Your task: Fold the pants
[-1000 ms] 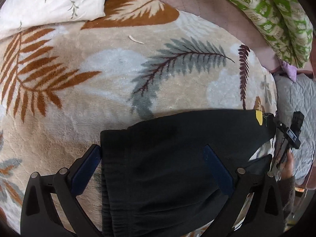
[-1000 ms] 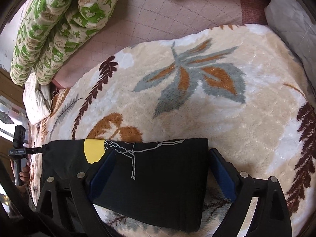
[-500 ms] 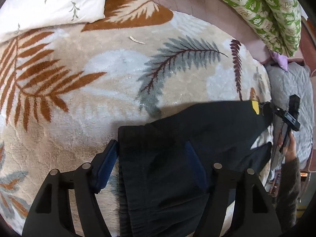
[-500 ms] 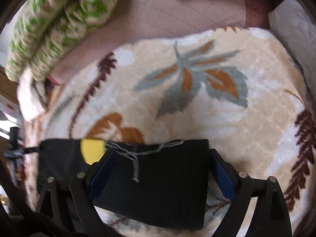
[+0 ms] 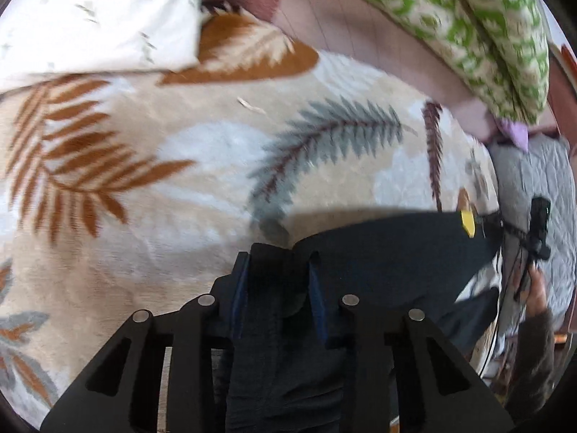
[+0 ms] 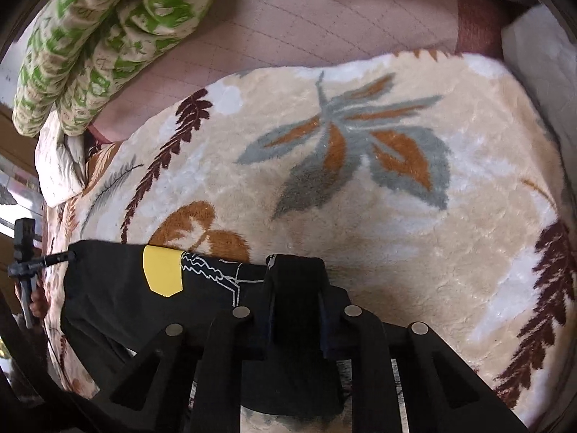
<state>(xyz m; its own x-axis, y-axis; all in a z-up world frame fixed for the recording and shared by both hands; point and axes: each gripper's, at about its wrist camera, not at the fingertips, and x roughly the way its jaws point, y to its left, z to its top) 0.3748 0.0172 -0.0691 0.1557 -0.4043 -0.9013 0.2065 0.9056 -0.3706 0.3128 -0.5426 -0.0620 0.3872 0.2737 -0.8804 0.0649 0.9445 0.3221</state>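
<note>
On my left, the left gripper (image 5: 277, 281) is closing on the near left corner of the pants (image 5: 389, 252), with a bunched ridge of black cloth already pinched up between its pads. The pants lie flat on the blanket (image 5: 180, 216) that covers the bed, and their long axis runs from this gripper out to my right, toward the other hand. From the left wrist view I can see the far end of the garment, with its yellow patch (image 5: 468, 222), close by the person's right hand (image 5: 537, 288).

On my right, the right gripper (image 6: 295, 288) is also closing, and a fold of the pants (image 6: 115, 288) stands up between its pads too. From here the cloth stretches away to my left, past the yellow patch (image 6: 162, 276), to where the left hand (image 6: 36, 305) shows at the picture's edge (only a sliver of it).

So each gripper has one end of the near long edge, and neither is nearer the work than the other. The open blanket lies ahead of both, beyond the far long edge. I judge the next move to be a joint lift and carry forward, laying the near edge over the far one. The hands must travel level with each other, or the fold will skew.
</note>
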